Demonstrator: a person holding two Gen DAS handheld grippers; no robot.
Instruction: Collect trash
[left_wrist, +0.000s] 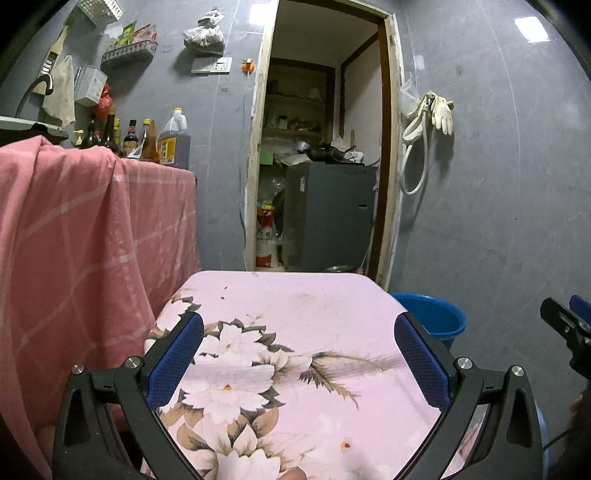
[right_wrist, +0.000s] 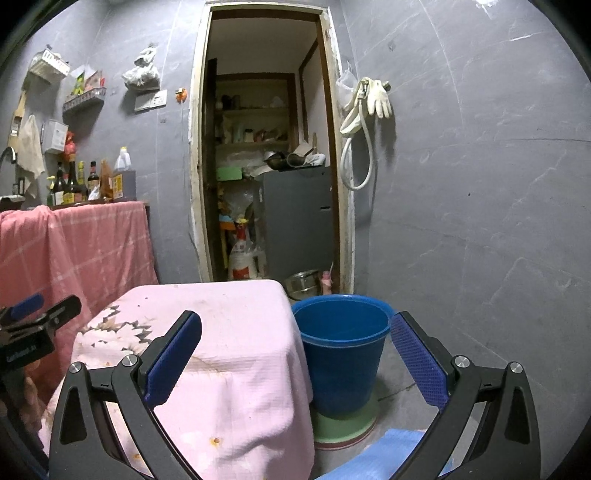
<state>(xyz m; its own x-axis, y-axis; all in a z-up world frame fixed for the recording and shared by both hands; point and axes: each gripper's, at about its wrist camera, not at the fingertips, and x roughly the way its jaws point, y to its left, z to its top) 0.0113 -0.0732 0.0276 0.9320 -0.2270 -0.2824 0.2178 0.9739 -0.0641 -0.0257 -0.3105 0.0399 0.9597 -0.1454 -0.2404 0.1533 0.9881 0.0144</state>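
My left gripper (left_wrist: 299, 328) hovers open above a small table draped in a pink floral cloth (left_wrist: 295, 314), with nothing between its blue pads. No trash shows on the cloth, only a few dark specks. My right gripper (right_wrist: 295, 328) is open too, held over the cloth's right corner (right_wrist: 236, 332) and the blue bucket (right_wrist: 341, 350). The bucket stands on the floor just right of the table, on a green base, and looks empty inside. In the left wrist view the bucket's rim (left_wrist: 436, 314) peeks past the table edge, and the right gripper (left_wrist: 565, 328) shows at the far right.
A counter covered by a pink checked cloth (left_wrist: 92, 221) with several bottles (left_wrist: 173, 140) stands to the left. An open doorway (right_wrist: 266, 166) behind leads to a cluttered pantry with a grey cabinet. Gloves and a hose (right_wrist: 369, 110) hang on the grey tiled wall. A blue sheet (right_wrist: 388, 454) lies low.
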